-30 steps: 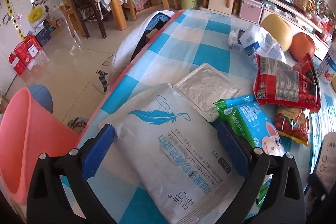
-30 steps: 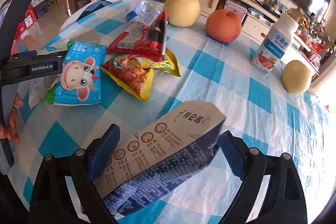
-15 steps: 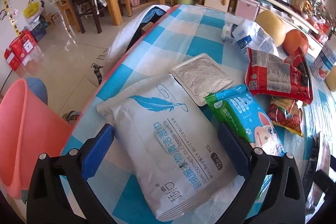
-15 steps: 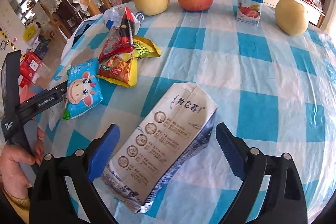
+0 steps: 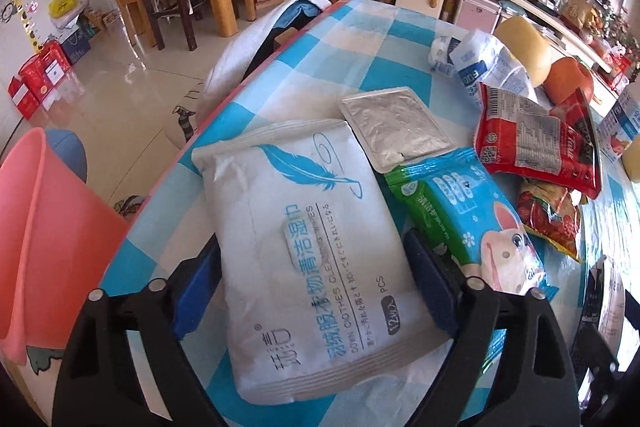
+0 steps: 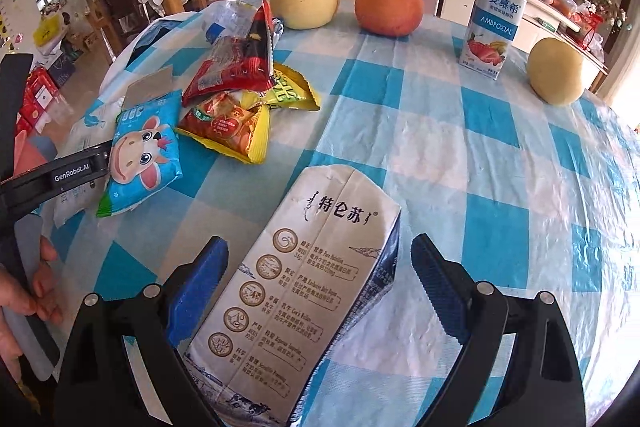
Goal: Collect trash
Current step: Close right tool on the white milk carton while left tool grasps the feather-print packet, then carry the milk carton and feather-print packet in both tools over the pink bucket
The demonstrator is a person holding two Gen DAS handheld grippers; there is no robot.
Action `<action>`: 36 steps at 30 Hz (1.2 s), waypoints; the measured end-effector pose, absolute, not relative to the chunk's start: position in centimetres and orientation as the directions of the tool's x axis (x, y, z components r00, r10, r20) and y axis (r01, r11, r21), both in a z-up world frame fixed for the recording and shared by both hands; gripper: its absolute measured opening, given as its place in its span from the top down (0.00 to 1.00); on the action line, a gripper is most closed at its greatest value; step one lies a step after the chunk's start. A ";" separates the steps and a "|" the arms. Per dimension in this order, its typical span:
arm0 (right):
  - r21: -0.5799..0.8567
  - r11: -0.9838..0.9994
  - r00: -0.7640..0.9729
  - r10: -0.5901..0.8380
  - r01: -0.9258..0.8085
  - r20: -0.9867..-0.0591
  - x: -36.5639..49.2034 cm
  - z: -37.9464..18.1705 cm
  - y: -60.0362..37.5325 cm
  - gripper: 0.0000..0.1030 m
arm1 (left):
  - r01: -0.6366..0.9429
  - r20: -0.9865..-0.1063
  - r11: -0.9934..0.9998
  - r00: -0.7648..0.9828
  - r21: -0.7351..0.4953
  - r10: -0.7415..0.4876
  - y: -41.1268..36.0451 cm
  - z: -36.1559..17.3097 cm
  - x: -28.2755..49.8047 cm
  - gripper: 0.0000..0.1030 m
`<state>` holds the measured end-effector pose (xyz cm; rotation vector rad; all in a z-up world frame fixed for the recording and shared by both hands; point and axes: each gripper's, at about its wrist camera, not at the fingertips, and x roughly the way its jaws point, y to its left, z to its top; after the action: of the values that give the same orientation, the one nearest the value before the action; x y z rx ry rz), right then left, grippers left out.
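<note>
Three snack wrappers (image 6: 228, 75) crowd beside the milk carton (image 6: 304, 291).

Far edge of the checked surface (image 6: 500, 155): two yellow pears (image 6: 304, 3), one orange fruit (image 6: 389, 5), upright yoghurt bottle (image 6: 496, 15) between fruit and right pear

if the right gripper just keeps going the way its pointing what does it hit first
Most likely the flattened milk carton, which already lies between the fingers of the right gripper, apart from both pads. Past its far end is bare checked tablecloth. Depth is hard to judge through the fisheye.
</note>
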<state>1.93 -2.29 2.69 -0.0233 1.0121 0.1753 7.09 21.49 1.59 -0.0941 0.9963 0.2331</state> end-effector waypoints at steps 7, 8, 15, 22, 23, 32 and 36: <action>0.073 0.980 0.504 0.160 -0.187 -0.849 2.0 2.3 -2.0 0.11 | -0.210 -0.837 0.978 0.535 -0.001 0.114 21.8 1.9 6.2 0.22; 0.065 0.979 0.500 0.155 -0.193 -0.852 2.1 2.1 -1.9 0.11 | -0.207 -0.836 0.978 0.537 -0.007 0.108 21.8 1.9 6.1 0.23; 0.049 0.976 0.521 0.154 -0.210 -0.839 1.7 2.0 -1.8 0.27 | -0.181 -0.827 0.981 0.560 -0.069 0.045 22.3 2.4 5.0 0.24; 0.072 0.979 0.542 0.166 -0.190 -0.824 1.4 2.1 -2.3 0.35 | -0.153 -0.806 0.982 0.592 -0.111 0.001 22.6 3.2 3.7 0.24; 0.078 0.980 0.547 0.168 -0.184 -0.820 1.3 2.2 -2.5 0.35 | -0.147 -0.801 0.982 0.599 -0.120 -0.008 22.7 3.4 3.5 0.24; 0.192 0.970 0.610 0.241 -0.147 -0.754 -0.1 3.9 -4.0 0.36 | -0.116 -0.752 0.980 0.657 -0.159 -0.044 23.3 5.3 1.2 0.24; 0.255 0.960 0.618 0.272 -0.119 -0.738 -0.6 4.3 -4.5 0.36 | -0.133 -0.729 0.974 0.683 -0.183 -0.044 24.3 6.2 0.4 0.24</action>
<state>-0.61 -4.51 4.26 0.1877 0.8772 0.2266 0.37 24.25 6.19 -0.2288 0.8187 0.0505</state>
